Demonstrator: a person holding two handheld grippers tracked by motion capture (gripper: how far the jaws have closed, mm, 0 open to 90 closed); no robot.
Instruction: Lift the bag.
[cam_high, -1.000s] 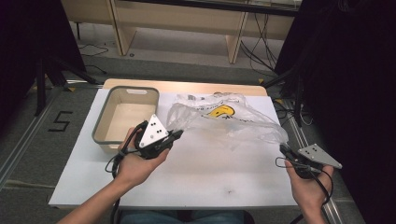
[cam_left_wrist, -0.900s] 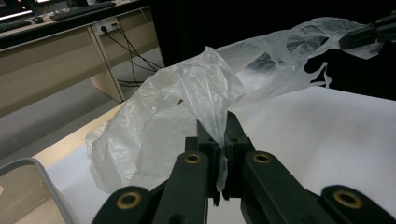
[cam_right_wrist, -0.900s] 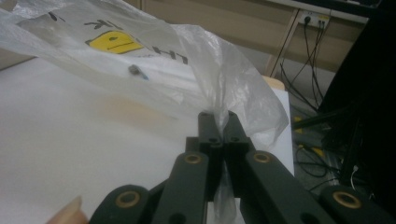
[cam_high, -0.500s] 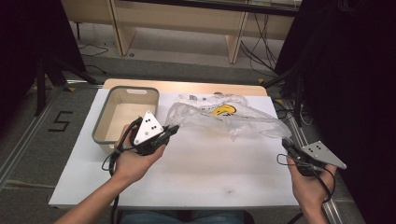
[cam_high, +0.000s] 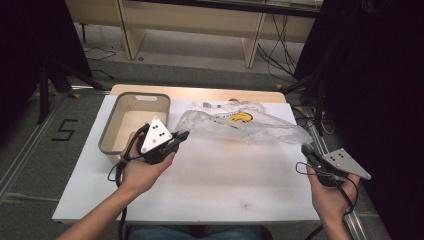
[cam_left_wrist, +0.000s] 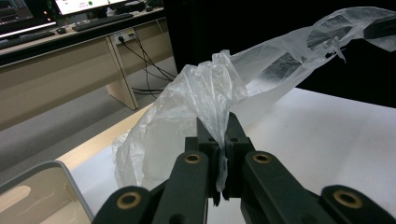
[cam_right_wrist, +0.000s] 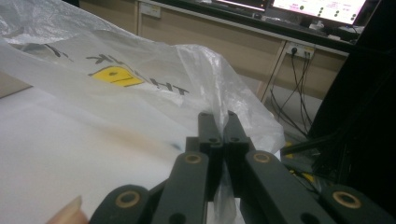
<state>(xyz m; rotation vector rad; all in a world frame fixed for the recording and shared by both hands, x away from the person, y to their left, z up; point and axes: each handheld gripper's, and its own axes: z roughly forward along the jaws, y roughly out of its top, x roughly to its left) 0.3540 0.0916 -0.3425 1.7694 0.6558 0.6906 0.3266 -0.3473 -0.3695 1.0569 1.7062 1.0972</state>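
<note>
A clear plastic bag (cam_high: 240, 124) with a yellow mark and black lettering is stretched across the white table (cam_high: 210, 185), held at both ends. My left gripper (cam_high: 183, 135) pinches the bag's left end, jaws shut on the film; in the left gripper view the bag (cam_left_wrist: 205, 100) rises from between the closed jaws of the left gripper (cam_left_wrist: 219, 126). My right gripper (cam_high: 306, 149), at the table's right edge, is shut on the bag's right end; in the right gripper view the film (cam_right_wrist: 154, 74) runs out from between the jaws of the right gripper (cam_right_wrist: 218, 119).
A grey-rimmed beige bin (cam_high: 109, 132) stands at the table's left, just behind my left hand; its corner (cam_left_wrist: 60, 170) shows in the left gripper view. Wooden desks (cam_high: 190, 20) and cables lie beyond. The table's right edge drops off beside my right hand.
The bag has been drawn tighter between the grippers and its bulk lies a little farther back. Both hands have barely shifted.
</note>
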